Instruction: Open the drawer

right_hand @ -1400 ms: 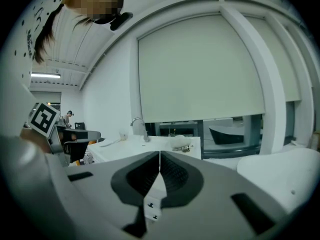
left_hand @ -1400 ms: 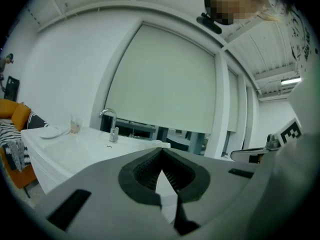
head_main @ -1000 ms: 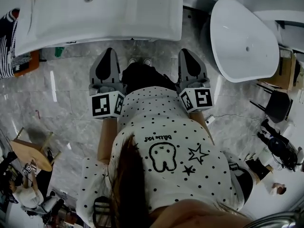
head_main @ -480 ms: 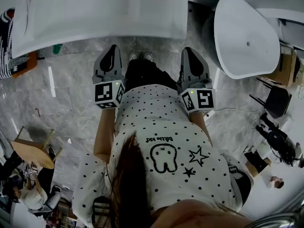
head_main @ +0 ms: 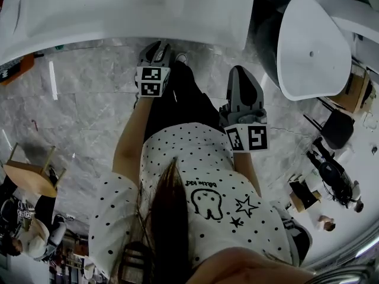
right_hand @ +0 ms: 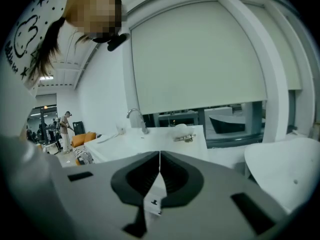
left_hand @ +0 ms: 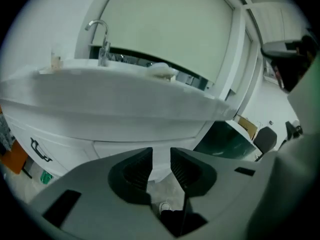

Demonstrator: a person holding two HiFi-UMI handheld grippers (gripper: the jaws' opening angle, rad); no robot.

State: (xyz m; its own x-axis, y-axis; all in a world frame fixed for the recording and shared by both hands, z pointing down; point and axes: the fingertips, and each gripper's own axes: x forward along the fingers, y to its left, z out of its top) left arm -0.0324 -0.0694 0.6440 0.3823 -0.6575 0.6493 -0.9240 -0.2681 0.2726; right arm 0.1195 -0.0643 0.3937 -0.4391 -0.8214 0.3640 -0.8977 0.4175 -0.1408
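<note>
**White vanity ahead, left claw dropping in**

Left gripper (head_main: 157, 46) is dipping beneath the basin (head_main: 118, 10) rim. Its jaws are just parting to a narrow gap with nothing between, and it's lining up on the drawer (left_hand: 107, 149) front. Right gripper (head_main: 240, 73) is hanging back, jaws pressed together, empty. Basin and tub (head_main: 314, 46) are showing no contents.

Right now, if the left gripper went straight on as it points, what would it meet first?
Probably the white cabinet front below the basin; depth is unclear. The left gripper has just been opening its jaws, nothing between them.
</note>
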